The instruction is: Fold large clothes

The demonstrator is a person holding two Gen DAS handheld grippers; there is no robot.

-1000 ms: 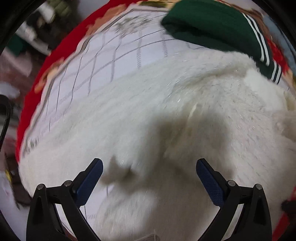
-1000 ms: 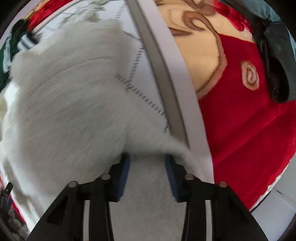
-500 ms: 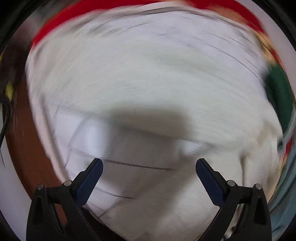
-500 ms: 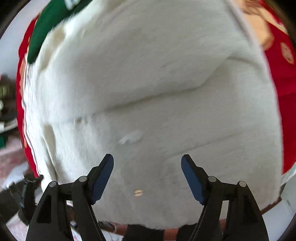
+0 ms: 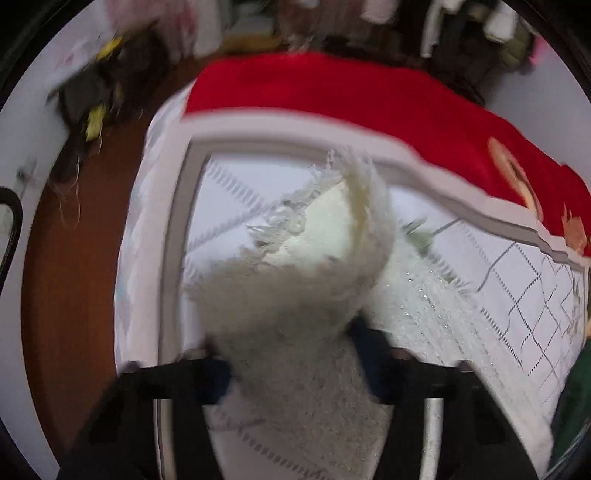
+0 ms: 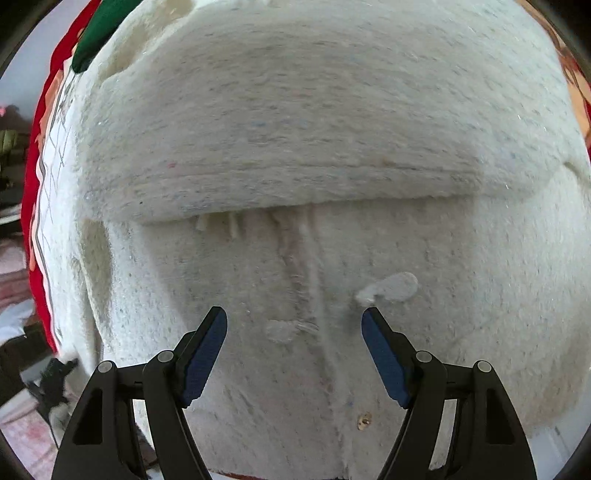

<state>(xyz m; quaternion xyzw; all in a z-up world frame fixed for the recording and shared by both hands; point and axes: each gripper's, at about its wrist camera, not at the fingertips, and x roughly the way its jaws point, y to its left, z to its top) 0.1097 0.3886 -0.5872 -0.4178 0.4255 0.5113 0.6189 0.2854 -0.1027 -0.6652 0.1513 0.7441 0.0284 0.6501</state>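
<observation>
The left gripper (image 5: 291, 354) has its jaws clenched on a bunched fold of the fluffy white garment (image 5: 314, 295), lifted above the white quilt (image 5: 517, 295) and red blanket (image 5: 369, 96) (this view is blurred). The right gripper (image 6: 294, 332) hovers with jaws released over the garment (image 6: 295, 129), which lies spread and folded.

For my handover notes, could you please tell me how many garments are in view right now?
2: a white fleece spread in front of the open right gripper, and a green garment beyond it at the bed's far edge. More may be hidden.
</observation>
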